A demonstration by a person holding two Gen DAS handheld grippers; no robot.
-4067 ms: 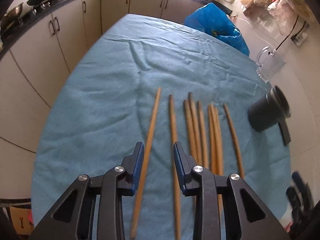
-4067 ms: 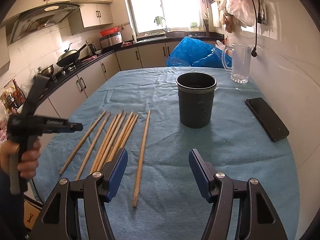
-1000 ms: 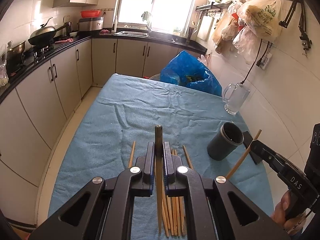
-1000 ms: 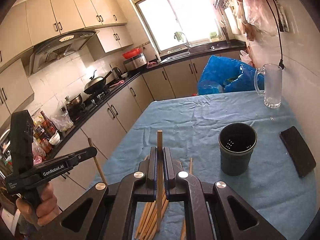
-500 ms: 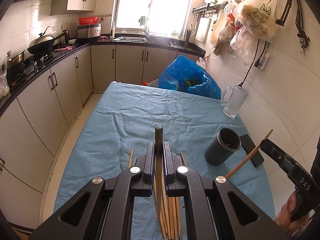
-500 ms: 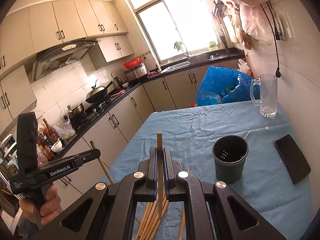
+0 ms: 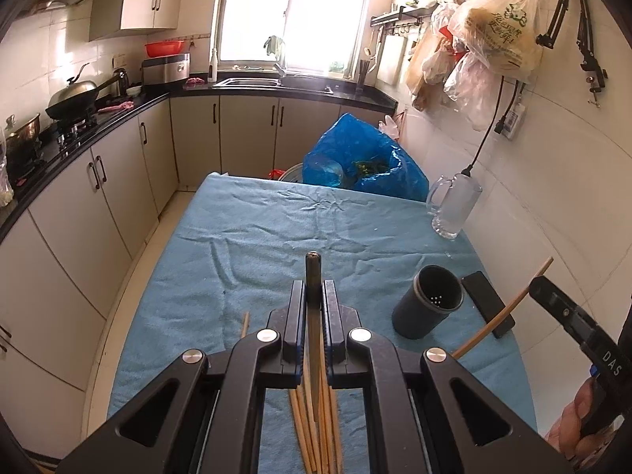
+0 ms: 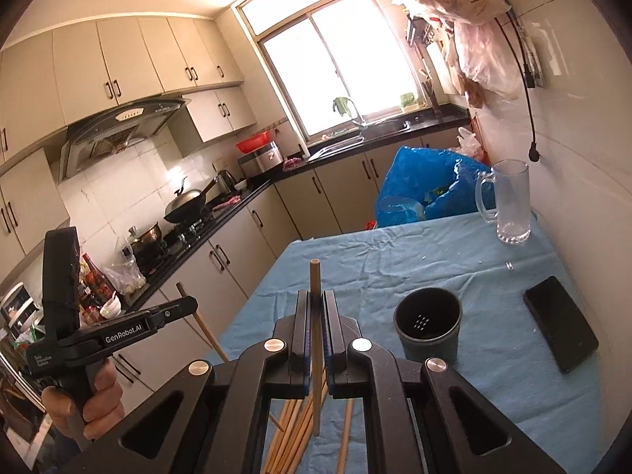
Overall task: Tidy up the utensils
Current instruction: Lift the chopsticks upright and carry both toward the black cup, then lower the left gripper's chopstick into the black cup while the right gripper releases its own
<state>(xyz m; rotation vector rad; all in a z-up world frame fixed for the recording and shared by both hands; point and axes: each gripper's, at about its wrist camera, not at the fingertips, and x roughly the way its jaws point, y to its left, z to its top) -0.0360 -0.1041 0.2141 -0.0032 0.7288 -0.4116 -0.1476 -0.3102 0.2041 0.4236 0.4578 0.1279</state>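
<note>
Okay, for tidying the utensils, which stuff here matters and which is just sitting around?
Belongs to the job:
- chopstick in the left gripper
- chopstick in the right gripper
- loose chopsticks on the cloth
- dark utensil holder

Just lying about:
- glass mug
- phone
- blue plastic bag

A: What carries everything?

B: A table under a wrinkled blue cloth (image 7: 276,237).

A: What lies on it?

B: Wooden chopsticks (image 8: 292,430) bunched at the near edge; a dark round holder (image 7: 428,306) standing upright to the right, with a black phone (image 8: 561,328) flat beside it; a clear glass mug (image 7: 454,207) in the far right corner.
</note>
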